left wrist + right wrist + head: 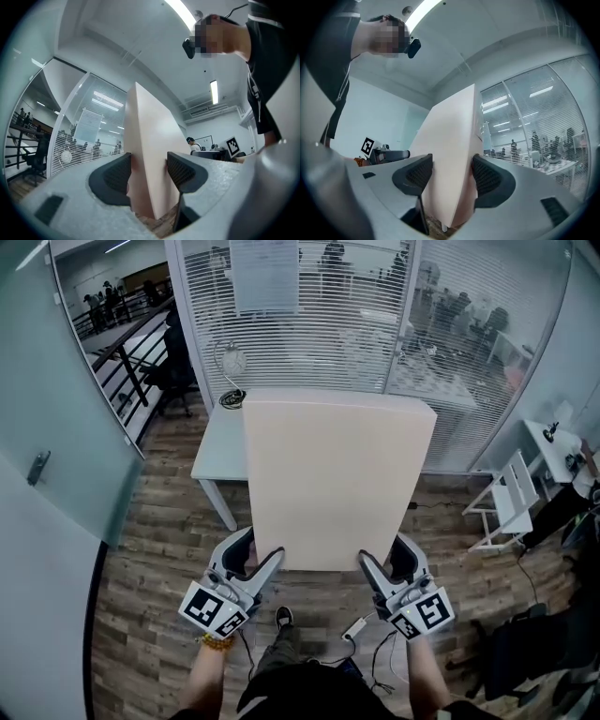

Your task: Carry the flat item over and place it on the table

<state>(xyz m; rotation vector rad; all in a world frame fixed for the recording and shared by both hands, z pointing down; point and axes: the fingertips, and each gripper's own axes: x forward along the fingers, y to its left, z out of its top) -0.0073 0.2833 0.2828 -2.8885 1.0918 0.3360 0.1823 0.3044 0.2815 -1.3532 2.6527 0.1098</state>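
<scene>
Head view: at far left a frosted glass door (56, 437) stands beside the wood floor (159, 549). An open strip of that floor lies between the door and the pale counter (217, 448). A small dark round thing (232, 397) sits at the counter's far left corner; what it holds cannot be made out.

The left gripper (258, 555) grips the near edge of the flat panel (333, 479) at its left corner. In the left gripper view, the left gripper (149, 171) has its jaws pressed against both faces of the panel (152, 150), which rises straight up out of them.

The panel, broad and cream, hangs in front of the person and covers most of the counter. Whether its far edge touches the counter cannot be told. Behind it runs a glass wall with blinds (319, 324).

The right gripper (384, 557) holds the near right corner. In the right gripper view, the right gripper (451, 176) likewise has its jaws clamped on the panel (450, 150).

A cable (361, 626) trails on the floor between the feet. To the right stands a white folding chair (502, 502), with bare floor between it and the panel's edge.
</scene>
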